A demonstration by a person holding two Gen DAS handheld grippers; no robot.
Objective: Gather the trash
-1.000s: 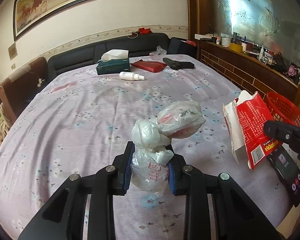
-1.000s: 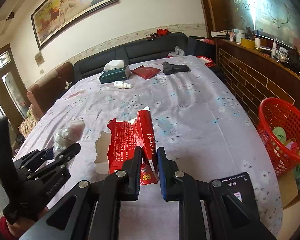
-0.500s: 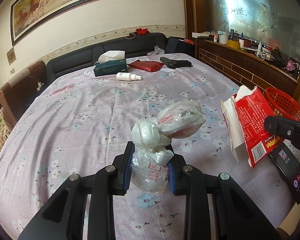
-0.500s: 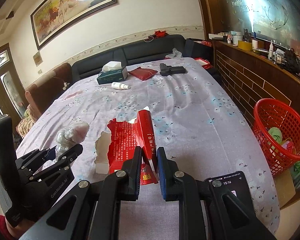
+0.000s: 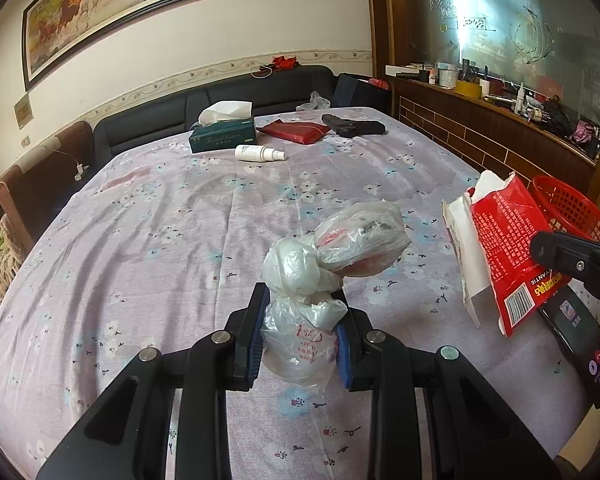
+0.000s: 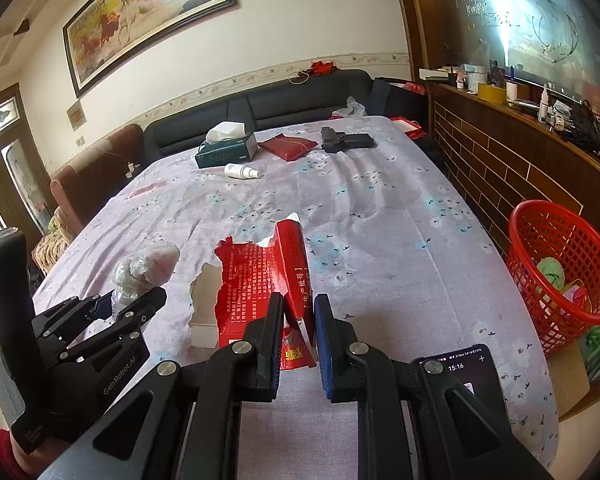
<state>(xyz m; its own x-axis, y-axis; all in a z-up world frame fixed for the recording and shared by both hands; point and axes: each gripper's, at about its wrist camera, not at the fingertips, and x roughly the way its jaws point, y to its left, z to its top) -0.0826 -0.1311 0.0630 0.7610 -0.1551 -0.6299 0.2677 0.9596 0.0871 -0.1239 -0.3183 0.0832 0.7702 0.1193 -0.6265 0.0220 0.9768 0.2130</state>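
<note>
Trash in both grips: the left hand-held gripper [image 5: 300, 334] clamps a knotted plastic bag [image 5: 328, 264] above the floral-clothed worktop [image 5: 160, 240], while the right hand-held gripper [image 6: 298, 336] pinches a torn red carton [image 6: 268, 280] — both pieces lifted, neither binned. Judging by this, the carry step is under way; next comes a swing right to the red basket [image 6: 556, 264] — and release over its rim.

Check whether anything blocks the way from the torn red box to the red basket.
Nothing visible does. The right gripper holds the torn red box above the tablecloth; bare cloth runs to the table edge, beyond which stands the red basket.
</note>
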